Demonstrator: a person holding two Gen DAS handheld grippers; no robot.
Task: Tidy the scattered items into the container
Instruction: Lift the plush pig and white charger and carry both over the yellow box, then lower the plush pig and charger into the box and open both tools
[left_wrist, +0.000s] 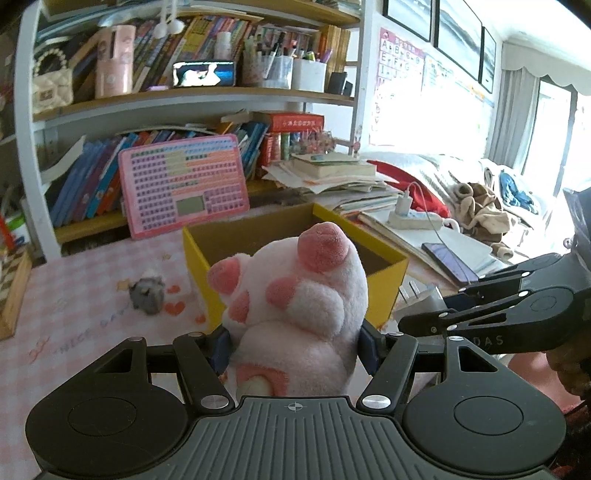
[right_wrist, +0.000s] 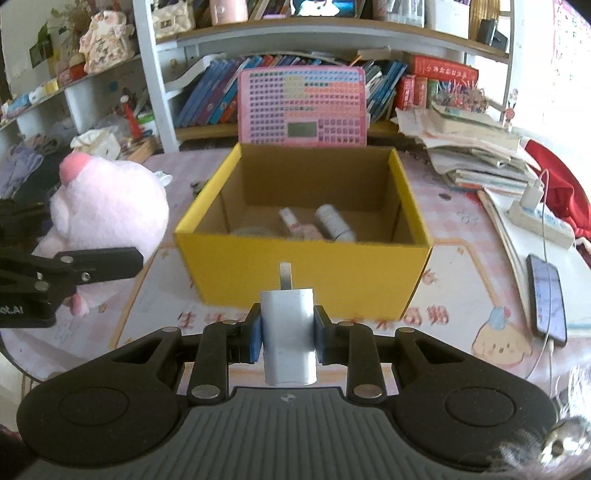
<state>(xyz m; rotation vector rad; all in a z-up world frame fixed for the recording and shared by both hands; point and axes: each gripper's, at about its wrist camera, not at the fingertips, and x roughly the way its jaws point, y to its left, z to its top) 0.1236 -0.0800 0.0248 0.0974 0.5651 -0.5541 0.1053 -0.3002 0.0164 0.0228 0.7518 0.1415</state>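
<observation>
Inside one yellow box (right_wrist: 303, 266), two bottles (right_wrist: 334, 223).

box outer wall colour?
Yellow outside, plain brown cardboard inside; the box shows best in the right wrist view.

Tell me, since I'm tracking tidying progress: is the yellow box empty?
Not empty. The right wrist view shows the yellow box open-topped, with a white bottle and other small items on its floor.

Daylight from the window (left_wrist: 554, 122) blows out the right side; fisheye bends edges, corners vignette dark.
</observation>
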